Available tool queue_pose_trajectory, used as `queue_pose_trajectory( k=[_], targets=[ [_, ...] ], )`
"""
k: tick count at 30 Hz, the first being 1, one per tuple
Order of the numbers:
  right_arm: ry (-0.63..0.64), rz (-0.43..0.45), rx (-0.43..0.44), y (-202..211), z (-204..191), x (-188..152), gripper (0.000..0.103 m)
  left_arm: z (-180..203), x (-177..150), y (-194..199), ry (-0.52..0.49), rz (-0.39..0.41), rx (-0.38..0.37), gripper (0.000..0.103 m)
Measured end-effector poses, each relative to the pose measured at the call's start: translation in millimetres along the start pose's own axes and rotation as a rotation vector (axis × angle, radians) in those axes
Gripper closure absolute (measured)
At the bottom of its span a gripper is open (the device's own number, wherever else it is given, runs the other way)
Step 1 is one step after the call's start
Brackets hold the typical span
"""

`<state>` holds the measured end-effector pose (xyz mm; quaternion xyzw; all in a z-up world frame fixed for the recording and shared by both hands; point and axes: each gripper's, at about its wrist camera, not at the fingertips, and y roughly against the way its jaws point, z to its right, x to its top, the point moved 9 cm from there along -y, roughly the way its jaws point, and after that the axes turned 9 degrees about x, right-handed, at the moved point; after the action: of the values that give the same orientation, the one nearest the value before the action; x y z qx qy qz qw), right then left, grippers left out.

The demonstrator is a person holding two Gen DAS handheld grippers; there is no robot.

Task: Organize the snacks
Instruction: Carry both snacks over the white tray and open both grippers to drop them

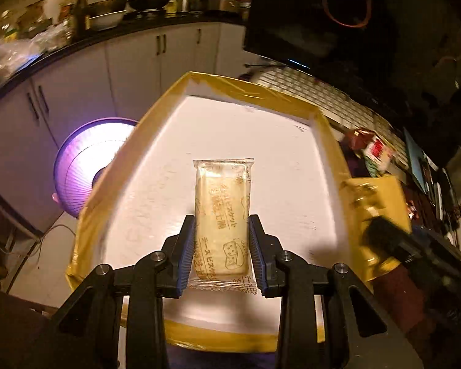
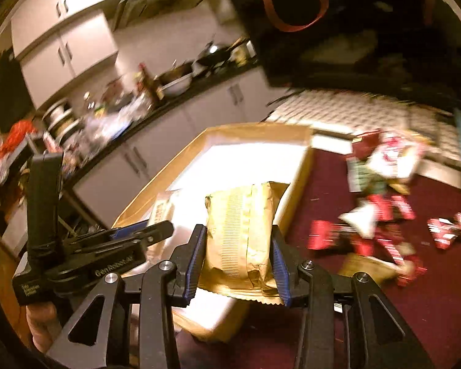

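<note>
My left gripper is shut on a clear-wrapped cheese biscuit pack and holds it over the white inside of a yellow-taped box. My right gripper is shut on a gold foil snack pack, held at the box's near right edge. The left gripper with its biscuit pack shows at the left in the right wrist view. The right gripper shows as a dark blur with a gold pack at the right of the left wrist view.
Several red and white snack packets lie on the dark red table cloth right of the box. A purple basket stands left of the box. A kitchen counter with pots runs behind. A keyboard lies beyond the box.
</note>
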<state>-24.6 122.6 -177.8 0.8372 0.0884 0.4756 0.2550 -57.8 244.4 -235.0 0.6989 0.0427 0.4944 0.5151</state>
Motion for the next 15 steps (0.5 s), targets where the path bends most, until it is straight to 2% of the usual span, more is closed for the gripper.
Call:
queue_pose_trajectory(
  k=[3, 6, 12, 15],
  targets=[
    [0.022, -0.052, 0.001, -30.1, -6.8, -2.3, 0.062, -10.3, -4.1, -9.5, -0.014, -0.014, 0.031, 0.072],
    [0.042, -0.085, 0.005, -42.1, -16.0, -9.0, 0.062, -14.9, -4.8, -15.0, -0.032, -0.019, 0.046, 0.072],
    [0.123, -0.153, -0.057, -66.8, -24.8, -22.6, 0.062, -25.9, -7.2, -27.3, -0.056, -0.058, 0.079, 0.072],
    [0.152, -0.170, -0.091, -75.5, -27.5, -26.4, 0.061, -24.8, -6.4, -26.0, -0.062, -0.054, 0.057, 0.071]
  ],
)
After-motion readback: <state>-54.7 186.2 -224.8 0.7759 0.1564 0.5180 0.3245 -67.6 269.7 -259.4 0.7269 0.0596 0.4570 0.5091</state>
